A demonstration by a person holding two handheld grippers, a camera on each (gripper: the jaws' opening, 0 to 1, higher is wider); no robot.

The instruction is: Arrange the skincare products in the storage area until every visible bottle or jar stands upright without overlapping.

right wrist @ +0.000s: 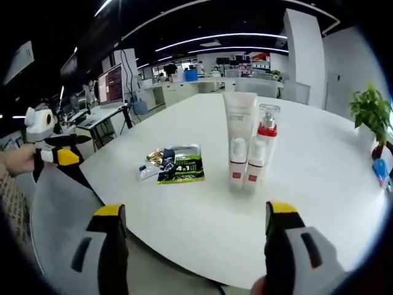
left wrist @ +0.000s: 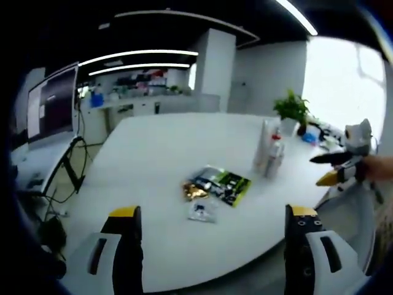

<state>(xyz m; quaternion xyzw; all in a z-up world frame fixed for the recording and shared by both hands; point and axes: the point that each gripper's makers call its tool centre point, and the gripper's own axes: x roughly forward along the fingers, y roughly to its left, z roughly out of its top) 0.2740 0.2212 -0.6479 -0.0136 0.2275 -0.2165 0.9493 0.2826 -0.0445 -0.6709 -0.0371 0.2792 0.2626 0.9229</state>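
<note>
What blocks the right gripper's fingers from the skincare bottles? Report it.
Nothing visible. Bare white table lies between the open right gripper and the upright cluster of white tube and red-banded bottles. The green sachet packets lie off to the cluster's left.

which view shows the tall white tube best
The right gripper view: the tall white tube stands upright, near and sharp, behind smaller bottles. In the left gripper view the same tube is far, small and blurred into its neighbours.
</note>
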